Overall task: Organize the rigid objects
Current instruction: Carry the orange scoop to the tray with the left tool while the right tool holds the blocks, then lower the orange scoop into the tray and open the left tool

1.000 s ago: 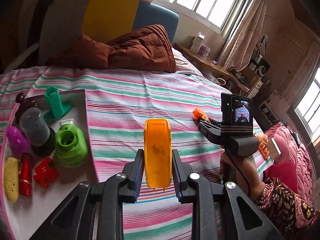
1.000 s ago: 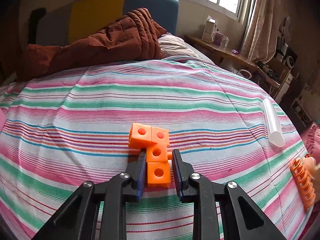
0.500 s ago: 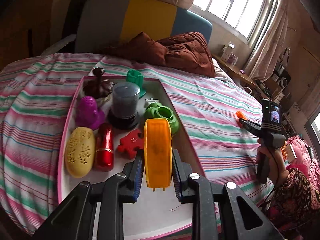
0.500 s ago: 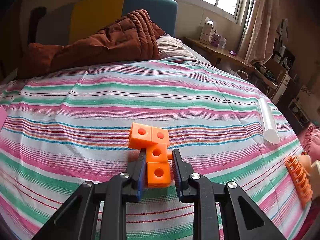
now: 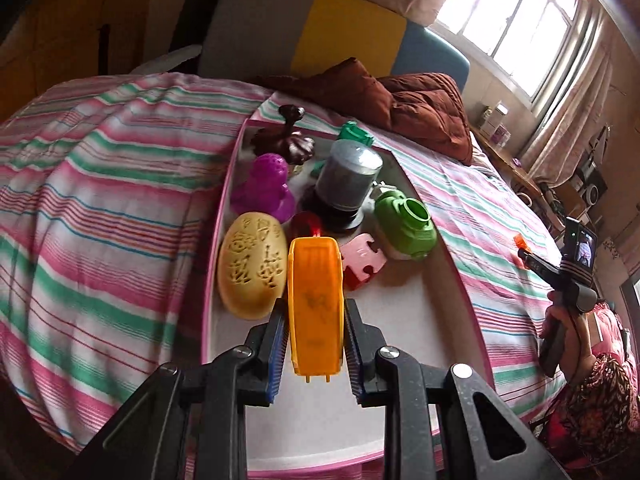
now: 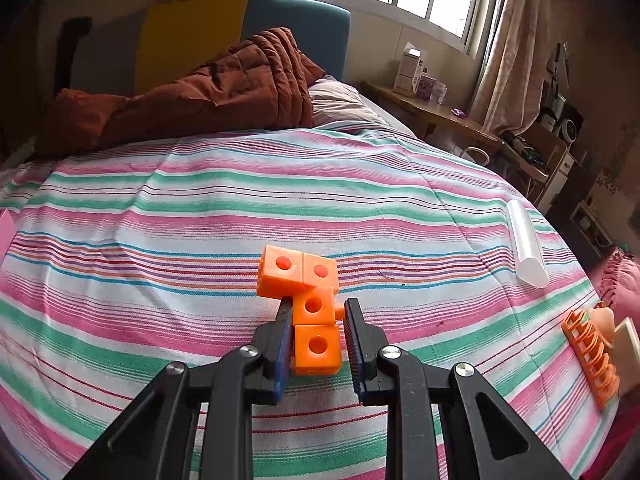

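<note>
In the left wrist view my left gripper (image 5: 316, 312) is shut on a flat orange plastic piece (image 5: 316, 280) that stands upright between the pads. It hangs over the near half of a white, pink-rimmed tray (image 5: 360, 404) on the bed. The tray holds a yellow carved oval (image 5: 252, 268), a purple figure (image 5: 266, 188), a grey cylinder (image 5: 346, 180), a green piece (image 5: 404, 220) and a red puzzle piece (image 5: 362, 260). My right gripper (image 6: 319, 306) is shut on a chain of orange linked cubes (image 6: 298, 272), low over the striped bedspread (image 6: 200, 208).
A clear tube (image 6: 524, 248) and an orange comb-like rack (image 6: 592, 356) lie on the bedspread to the right. A brown quilt (image 6: 224, 92) is heaped at the head of the bed. A dark brown figure (image 5: 286, 140) and a green stand (image 5: 354, 132) fill the tray's far end.
My left gripper has swung left from over the bedspread to over the tray and sunk a little, still holding the orange piece. The right gripper has stayed put.
</note>
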A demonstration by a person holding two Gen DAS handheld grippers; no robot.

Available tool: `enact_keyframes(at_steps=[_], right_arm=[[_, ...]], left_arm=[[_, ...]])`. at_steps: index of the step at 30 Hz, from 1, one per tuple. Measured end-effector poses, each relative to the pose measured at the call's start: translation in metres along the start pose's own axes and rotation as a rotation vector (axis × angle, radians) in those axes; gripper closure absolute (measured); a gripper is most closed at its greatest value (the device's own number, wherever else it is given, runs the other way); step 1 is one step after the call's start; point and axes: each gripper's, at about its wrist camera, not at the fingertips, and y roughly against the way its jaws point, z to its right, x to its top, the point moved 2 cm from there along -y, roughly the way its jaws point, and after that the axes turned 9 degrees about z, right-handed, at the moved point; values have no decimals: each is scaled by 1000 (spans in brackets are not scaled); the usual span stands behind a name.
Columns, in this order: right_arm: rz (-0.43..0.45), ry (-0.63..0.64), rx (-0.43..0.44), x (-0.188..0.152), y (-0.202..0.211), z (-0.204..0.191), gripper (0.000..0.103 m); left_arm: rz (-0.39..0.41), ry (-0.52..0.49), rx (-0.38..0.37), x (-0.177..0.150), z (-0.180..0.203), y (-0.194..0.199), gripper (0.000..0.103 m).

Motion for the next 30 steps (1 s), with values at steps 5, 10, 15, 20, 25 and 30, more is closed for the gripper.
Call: enact_keyframes(at_steps=[5, 10, 15, 20, 25, 30], right_arm=[[-15, -10, 4, -1, -3, 2, 78], [-17, -34, 6, -2, -4, 6, 78], [-21, -32, 5, -3, -5, 5, 78], [-10, -22, 2, -2, -3, 3, 78], [4, -18, 7, -1, 1, 1, 78], [15, -35, 64, -3, 12, 0, 78]], left_arm=[[-13, 8, 19, -3, -6, -1, 78], [-15, 1, 28, -5, -6, 7, 78], [-12, -6, 62, -10, -6, 20, 77], [-16, -54, 118, -14, -3, 25, 72], [17, -42, 132, -14, -4, 31, 70], [104, 61, 95, -5, -10, 45, 64]])
